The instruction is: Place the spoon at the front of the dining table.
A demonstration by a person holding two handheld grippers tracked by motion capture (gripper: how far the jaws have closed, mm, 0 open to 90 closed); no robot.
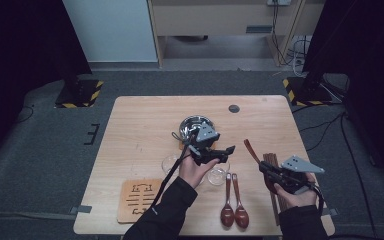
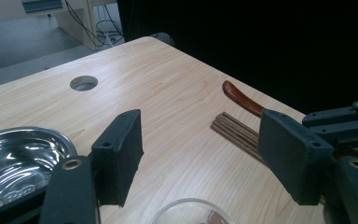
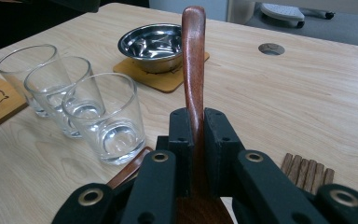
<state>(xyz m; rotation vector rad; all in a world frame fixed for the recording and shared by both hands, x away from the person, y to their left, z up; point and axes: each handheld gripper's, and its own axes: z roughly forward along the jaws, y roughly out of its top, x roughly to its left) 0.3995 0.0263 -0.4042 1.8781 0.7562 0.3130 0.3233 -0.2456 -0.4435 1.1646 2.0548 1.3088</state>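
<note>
The spoon is pinched between the jaws of the right gripper, its handle rising straight out ahead of the pads and the bowl end below them, toward the hand. The right hand holds that gripper low over the chopsticks, which lie just right of the jaws. The left gripper has its jaws spread with nothing between them; they hang over a glass, aimed toward the spoon. The left hand is held palm-up under it.
</note>
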